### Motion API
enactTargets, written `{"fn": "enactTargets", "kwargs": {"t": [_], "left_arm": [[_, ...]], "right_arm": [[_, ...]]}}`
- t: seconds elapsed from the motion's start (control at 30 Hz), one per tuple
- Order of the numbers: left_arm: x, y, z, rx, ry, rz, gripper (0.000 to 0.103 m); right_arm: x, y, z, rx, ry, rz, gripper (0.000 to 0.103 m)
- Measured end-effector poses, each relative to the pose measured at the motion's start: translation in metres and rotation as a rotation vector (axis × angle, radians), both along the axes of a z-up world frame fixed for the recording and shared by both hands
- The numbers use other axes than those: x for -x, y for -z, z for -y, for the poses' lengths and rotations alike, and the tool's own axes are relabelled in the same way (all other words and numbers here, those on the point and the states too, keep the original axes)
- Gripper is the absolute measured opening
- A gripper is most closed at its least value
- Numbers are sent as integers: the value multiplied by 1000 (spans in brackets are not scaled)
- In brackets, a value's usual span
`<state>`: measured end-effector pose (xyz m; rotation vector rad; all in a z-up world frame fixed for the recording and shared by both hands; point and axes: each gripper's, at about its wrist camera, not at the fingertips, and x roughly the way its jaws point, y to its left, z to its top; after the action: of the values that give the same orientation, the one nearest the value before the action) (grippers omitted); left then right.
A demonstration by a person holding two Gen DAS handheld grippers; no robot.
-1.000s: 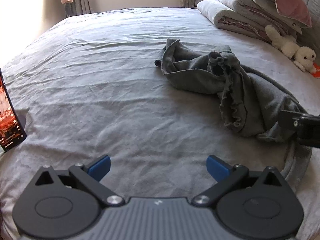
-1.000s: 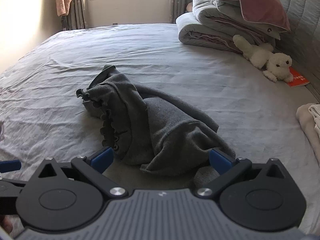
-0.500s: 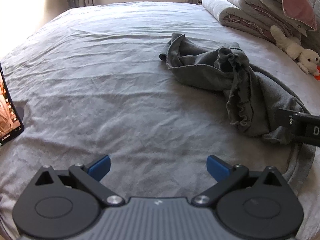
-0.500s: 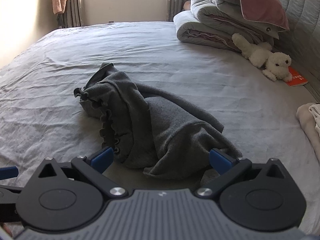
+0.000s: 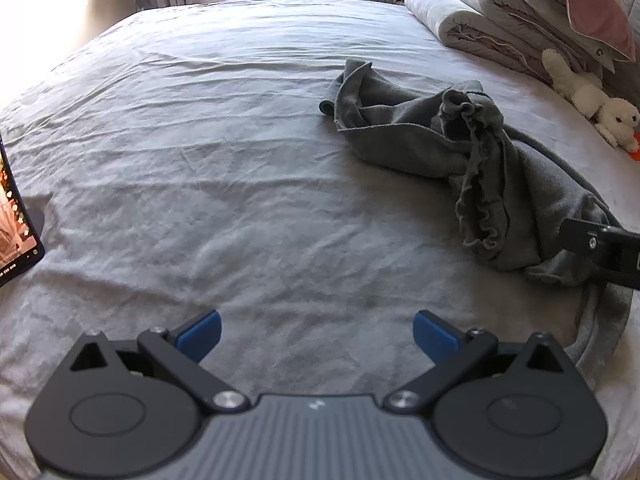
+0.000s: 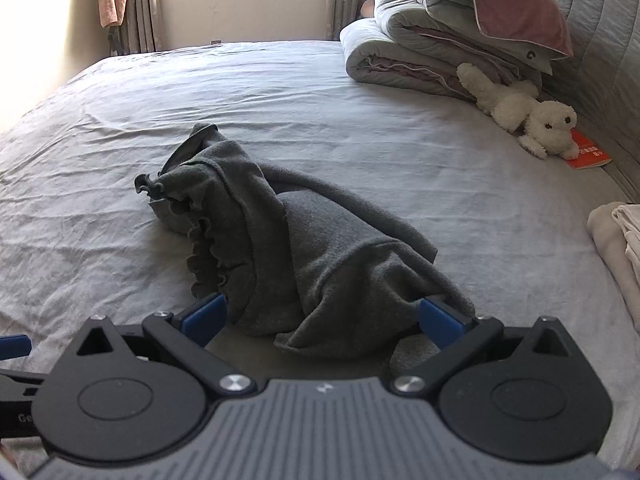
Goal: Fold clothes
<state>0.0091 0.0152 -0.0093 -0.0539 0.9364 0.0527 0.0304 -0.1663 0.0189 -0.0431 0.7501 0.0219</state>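
A crumpled dark grey garment (image 5: 472,160) with a ruffled edge lies in a heap on the grey bed sheet (image 5: 200,160). In the left wrist view it is off to the right, well beyond my left gripper (image 5: 316,332), which hangs open over bare sheet. In the right wrist view the garment (image 6: 288,240) lies straight ahead. Its near hem reaches in between the blue fingertips of my right gripper (image 6: 322,316), which stands open. Part of the right gripper's black frame shows at the left wrist view's right edge.
Folded quilts and a pink pillow (image 6: 460,40) are stacked at the bed's far right, with a white plush dog (image 6: 528,116) and an orange booklet (image 6: 588,154) beside them. Cream cloth (image 6: 620,240) lies at the right edge. A lit phone screen (image 5: 12,232) stands at the left.
Both grippers have moved forward a little toward the garment. The garment's near hem now sits between the right gripper's fingertips. Both stay open.
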Motion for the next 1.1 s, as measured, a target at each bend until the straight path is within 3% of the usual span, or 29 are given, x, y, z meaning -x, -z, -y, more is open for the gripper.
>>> {"fn": "enactTargets", "kwargs": {"t": [1.1], "left_arm": [[-3, 5, 5, -29, 28, -13, 102]], "right_arm": [[0, -2, 10, -11, 25, -1, 103]]}}
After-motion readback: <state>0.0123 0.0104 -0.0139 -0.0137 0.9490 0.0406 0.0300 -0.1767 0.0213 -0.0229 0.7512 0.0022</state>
